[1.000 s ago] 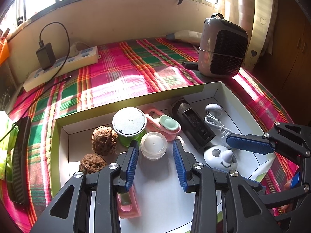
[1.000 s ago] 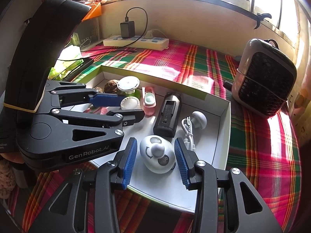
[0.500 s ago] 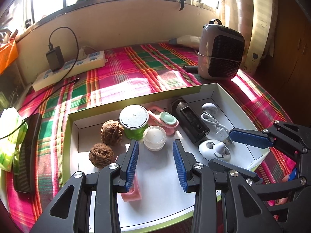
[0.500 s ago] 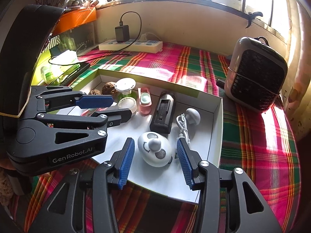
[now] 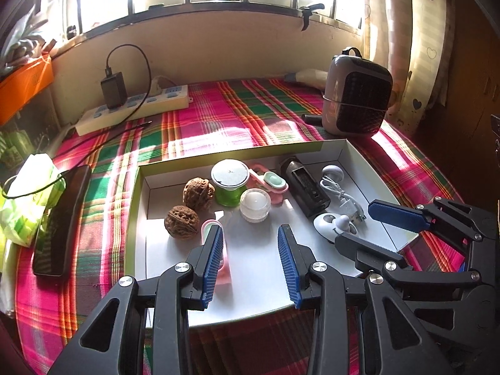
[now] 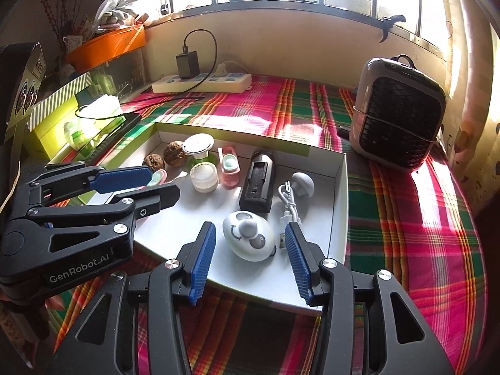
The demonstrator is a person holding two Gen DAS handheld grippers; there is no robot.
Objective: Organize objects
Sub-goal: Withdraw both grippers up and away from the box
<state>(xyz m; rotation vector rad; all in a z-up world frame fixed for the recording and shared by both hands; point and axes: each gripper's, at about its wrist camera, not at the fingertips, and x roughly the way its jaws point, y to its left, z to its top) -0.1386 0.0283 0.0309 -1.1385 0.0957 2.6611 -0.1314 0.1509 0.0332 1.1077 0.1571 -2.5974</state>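
Our right tongs (image 6: pixel 250 256), spread apart and empty like our left tongs (image 5: pixel 250 259), are nearer the white egg-shaped plastic gadget (image 6: pixel 248 240) lying just ahead between their tips.

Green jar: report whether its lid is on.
On. A white lid covers the top of the green jar, which stands upright in the box.

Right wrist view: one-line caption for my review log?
Open right gripper frames a white egg-shaped gadget in the white box.
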